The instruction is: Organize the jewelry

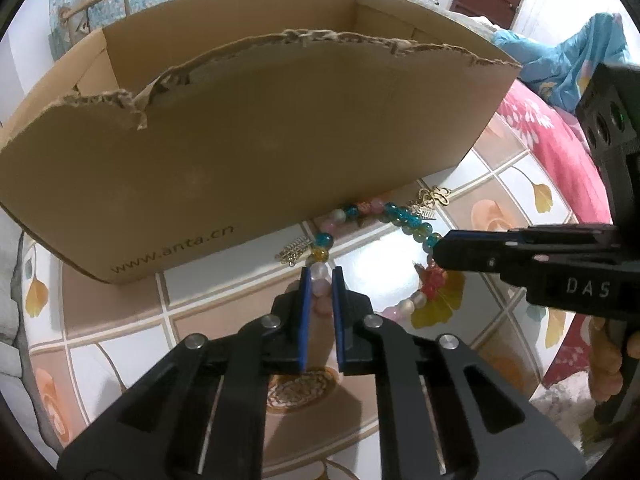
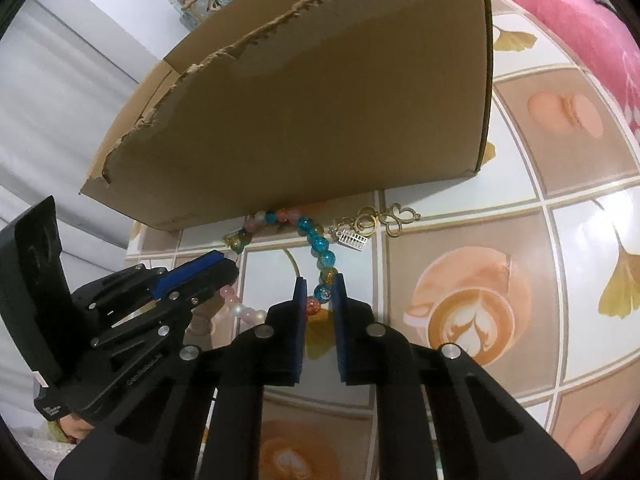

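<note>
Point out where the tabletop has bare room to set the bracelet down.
Free: the tiles right of the bracelet, past the butterfly charm. Crowded: the strip beside the box, where both grippers clamp beads.

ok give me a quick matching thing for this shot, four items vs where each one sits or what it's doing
Items:
1. left gripper
2. right gripper
3. cardboard box
4. gold butterfly charm

Descriptions:
A. lies on the patterned tabletop by the box's right corner
B. closed around blue and orange beads
C. closed around a pale pink bead
D. stands behind the bracelet, top edge torn

Pairs: 1-C, 2-B, 3-D, 4-A
</note>
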`<state>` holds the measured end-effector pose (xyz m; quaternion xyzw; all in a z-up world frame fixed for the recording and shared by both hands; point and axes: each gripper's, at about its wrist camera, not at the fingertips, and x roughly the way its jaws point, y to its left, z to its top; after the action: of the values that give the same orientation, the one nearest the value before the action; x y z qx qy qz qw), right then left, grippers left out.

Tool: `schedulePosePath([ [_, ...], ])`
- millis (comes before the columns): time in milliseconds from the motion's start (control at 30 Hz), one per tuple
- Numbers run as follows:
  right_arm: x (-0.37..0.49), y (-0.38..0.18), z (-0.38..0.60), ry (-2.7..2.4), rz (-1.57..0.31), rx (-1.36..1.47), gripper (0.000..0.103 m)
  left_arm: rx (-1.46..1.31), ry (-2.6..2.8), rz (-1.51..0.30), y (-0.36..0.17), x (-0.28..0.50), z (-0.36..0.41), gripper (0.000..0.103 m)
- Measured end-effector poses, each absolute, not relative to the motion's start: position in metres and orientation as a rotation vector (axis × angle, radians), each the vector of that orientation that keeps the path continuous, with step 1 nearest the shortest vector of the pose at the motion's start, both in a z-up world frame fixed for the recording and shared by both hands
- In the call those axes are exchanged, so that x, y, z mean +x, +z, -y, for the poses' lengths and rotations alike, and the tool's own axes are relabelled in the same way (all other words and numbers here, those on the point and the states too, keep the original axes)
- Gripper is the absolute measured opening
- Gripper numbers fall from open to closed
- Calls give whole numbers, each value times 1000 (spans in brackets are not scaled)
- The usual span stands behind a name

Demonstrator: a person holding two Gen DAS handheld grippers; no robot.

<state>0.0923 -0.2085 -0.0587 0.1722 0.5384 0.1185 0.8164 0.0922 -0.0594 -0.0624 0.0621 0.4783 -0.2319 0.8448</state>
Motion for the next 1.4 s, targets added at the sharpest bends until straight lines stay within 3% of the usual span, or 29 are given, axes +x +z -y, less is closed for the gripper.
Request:
schedulePosePath([
  [300, 80, -48, 209, 278, -1145, 363, 5, 142, -497, -968, -44, 75, 51, 9],
  [700, 66, -47, 209, 340, -1210, 406, 7, 22, -526, -1119, -52, 60, 23, 10],
  [833, 76, -46, 204, 331, -1193, 384, 20, -21, -523, -1125, -52, 65, 19, 20],
  [933, 82, -44, 201, 330, -1179, 356, 25, -28, -525, -1130, -52, 68, 20, 23],
  [1033, 88, -45, 197, 325, -1172, 319, 25, -12, -515, -1129, -55, 70, 23, 30],
  [1400, 93, -55, 181, 317, -1159, 182, 25, 112, -467, -1089, -64, 75, 42, 30],
])
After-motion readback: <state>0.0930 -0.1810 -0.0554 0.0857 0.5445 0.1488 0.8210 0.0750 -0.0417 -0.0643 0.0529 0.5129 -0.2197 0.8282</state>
